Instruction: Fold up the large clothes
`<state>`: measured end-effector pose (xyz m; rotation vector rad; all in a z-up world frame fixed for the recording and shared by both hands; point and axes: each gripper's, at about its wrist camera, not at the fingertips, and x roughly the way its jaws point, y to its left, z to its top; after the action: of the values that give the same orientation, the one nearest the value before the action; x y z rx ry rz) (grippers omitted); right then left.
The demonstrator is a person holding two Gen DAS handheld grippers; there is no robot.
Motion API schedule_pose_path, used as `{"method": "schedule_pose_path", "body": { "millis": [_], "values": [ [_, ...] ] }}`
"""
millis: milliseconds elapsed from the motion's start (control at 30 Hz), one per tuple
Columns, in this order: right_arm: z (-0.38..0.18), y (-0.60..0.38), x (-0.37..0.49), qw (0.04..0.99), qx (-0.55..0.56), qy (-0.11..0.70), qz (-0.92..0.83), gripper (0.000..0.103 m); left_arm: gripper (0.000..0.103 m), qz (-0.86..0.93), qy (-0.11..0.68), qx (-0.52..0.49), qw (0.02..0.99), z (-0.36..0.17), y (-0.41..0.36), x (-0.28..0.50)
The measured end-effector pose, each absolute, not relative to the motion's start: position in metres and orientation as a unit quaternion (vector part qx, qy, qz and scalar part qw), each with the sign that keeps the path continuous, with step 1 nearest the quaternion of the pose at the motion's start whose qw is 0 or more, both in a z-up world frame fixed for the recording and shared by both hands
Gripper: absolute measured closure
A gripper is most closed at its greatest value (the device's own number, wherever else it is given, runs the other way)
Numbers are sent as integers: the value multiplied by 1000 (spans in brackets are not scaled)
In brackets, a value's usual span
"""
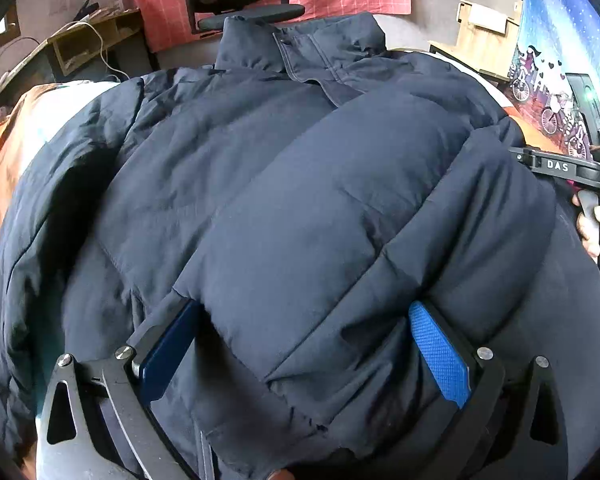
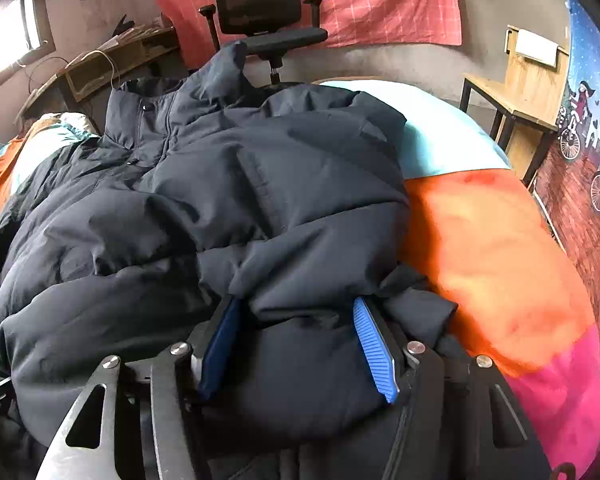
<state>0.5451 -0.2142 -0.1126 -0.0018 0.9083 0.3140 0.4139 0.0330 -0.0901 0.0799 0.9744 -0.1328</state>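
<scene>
A dark navy puffer jacket (image 1: 260, 160) lies spread over the bed with its collar at the far end. In the left wrist view a thick quilted fold of it runs diagonally into my left gripper (image 1: 304, 352), and the blue pads (image 1: 440, 352) press on either side of that fold. In the right wrist view the jacket (image 2: 180, 220) is bunched up, and my right gripper (image 2: 296, 344) pinches a puffy fold at its near right edge, with creases radiating from the pads (image 2: 374, 348). The right gripper's black body (image 1: 556, 166) and a hand (image 1: 596, 220) show at the jacket's right side.
The bed cover (image 2: 500, 248) is orange, pale blue and pink, with bare room to the right of the jacket. A black office chair (image 2: 260, 4) stands beyond the bed. A wooden desk (image 2: 528, 92) is at the right, a cluttered shelf (image 2: 100, 68) at the left, and a picture wall (image 2: 588, 140) at the far right.
</scene>
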Motion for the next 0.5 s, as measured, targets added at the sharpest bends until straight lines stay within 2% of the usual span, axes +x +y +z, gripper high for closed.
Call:
{"method": "schedule_pose_path", "body": {
  "millis": [200,267,333,500],
  "values": [
    [-102,-217,529,898,0,415,144,43,1,-68,463,11,884,-81,45,403],
    [-94,-220,519,905,6,400,141,29,1,-64,461,-6,885,-74,53,394],
    [-85,-222,508,910,16,388,147,22,1,-56,455,-31,888,-67,65,383],
    [-61,-206,483,916,6,366,162,20,1,-10,433,-97,896,-47,103,348]
  ]
}}
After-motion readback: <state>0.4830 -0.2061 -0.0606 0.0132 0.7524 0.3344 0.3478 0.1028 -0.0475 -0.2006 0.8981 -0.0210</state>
